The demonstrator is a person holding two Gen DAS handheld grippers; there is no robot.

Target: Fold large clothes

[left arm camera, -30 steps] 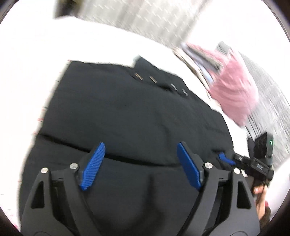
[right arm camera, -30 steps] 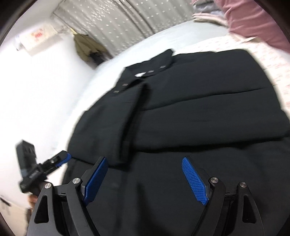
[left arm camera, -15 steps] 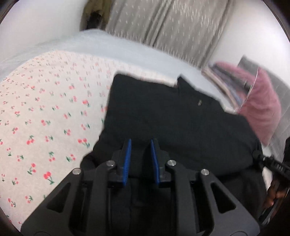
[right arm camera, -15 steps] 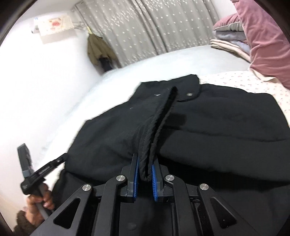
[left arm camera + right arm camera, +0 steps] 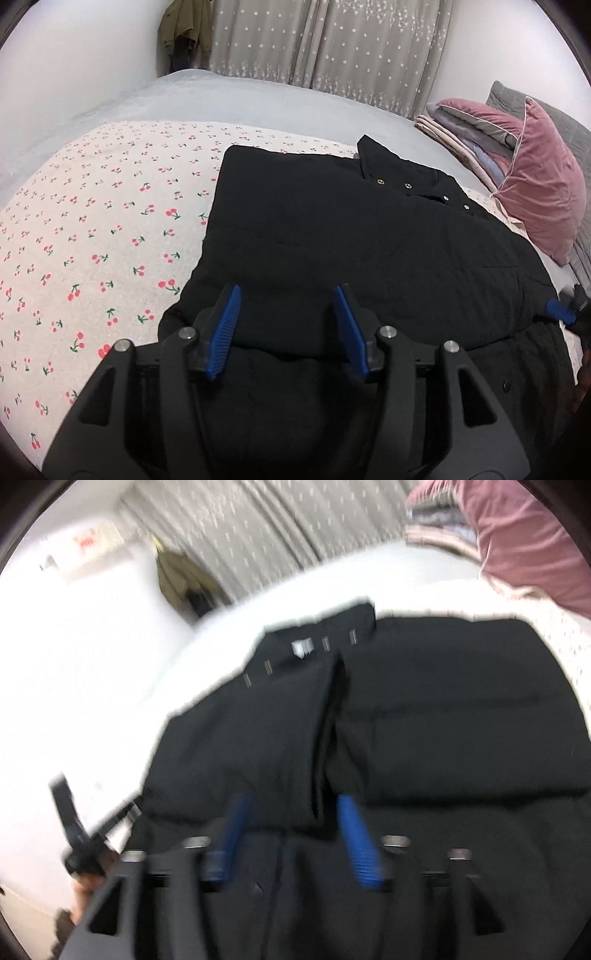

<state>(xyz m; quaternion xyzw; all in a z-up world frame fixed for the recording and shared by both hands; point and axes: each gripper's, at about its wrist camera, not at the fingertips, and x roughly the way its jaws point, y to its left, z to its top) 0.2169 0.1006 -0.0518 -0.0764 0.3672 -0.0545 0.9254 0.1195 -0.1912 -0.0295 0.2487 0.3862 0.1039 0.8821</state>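
Both grippers, left (image 5: 286, 326) and right (image 5: 295, 840), clamped together moments earlier, now open, jaws apart over the black coat (image 5: 369, 236).

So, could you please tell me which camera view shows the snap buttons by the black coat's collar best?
The left wrist view: the snap buttons show sharp as separate round studs near the black coat's collar. The right wrist view is motion-blurred, smearing them into short streaks.

Left gripper (image 5: 287, 328): jaws opening above the black coat (image 5: 369, 240), pads clear of fabric. The coat lies folded on the cherry-print sheet (image 5: 92, 229). Right gripper (image 5: 561, 310) is apparently at the frame's right edge.
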